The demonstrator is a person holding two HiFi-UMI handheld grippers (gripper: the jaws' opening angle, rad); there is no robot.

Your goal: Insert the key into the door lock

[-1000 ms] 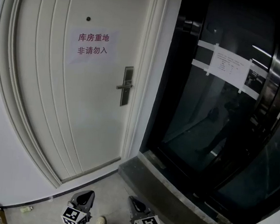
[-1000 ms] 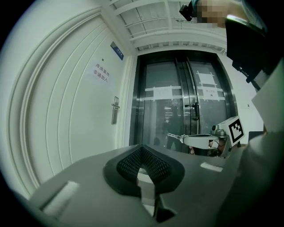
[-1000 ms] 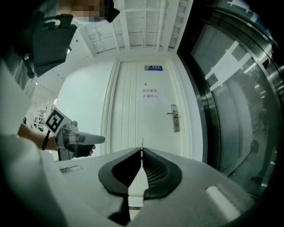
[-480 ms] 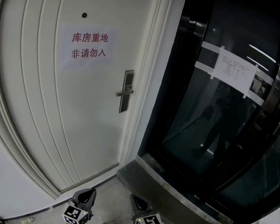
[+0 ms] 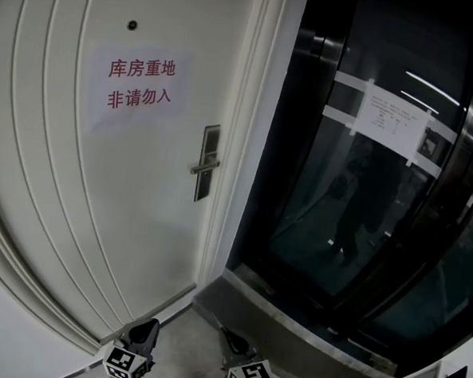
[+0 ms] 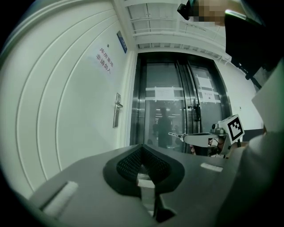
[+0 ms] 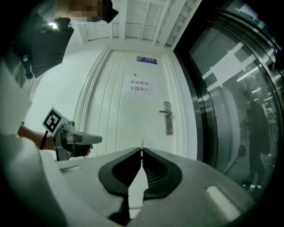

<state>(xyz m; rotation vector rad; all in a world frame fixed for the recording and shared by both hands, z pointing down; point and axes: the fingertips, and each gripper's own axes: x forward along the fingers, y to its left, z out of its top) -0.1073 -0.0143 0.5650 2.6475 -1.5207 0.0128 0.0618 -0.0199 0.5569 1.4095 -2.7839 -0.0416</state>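
The white door [image 5: 101, 184] carries a metal lock plate with a lever handle [image 5: 207, 165], also seen in the right gripper view [image 7: 167, 117] and the left gripper view [image 6: 116, 116]. My right gripper [image 7: 142, 150] is shut on a thin key [image 7: 142, 142] whose blade sticks out ahead of the tips toward the door. From the left gripper view, that right gripper [image 6: 185, 137] shows the key [image 6: 174, 135] pointing left. My left gripper [image 6: 142, 147] is shut with nothing in it. Both the left gripper [image 5: 150, 326] and the right gripper [image 5: 224, 334] sit low in the head view, well short of the lock.
A paper sign with red print [image 5: 139, 86] hangs on the door under a peephole [image 5: 132, 25]. Dark glass doors [image 5: 363, 216] with a taped notice [image 5: 388, 122] stand to the right. A grey stone threshold [image 5: 292, 331] lies at their foot.
The door, sign and lock have grown larger and slid left in the head view as I came nearer. Both grippers keep their places at the bottom edge.
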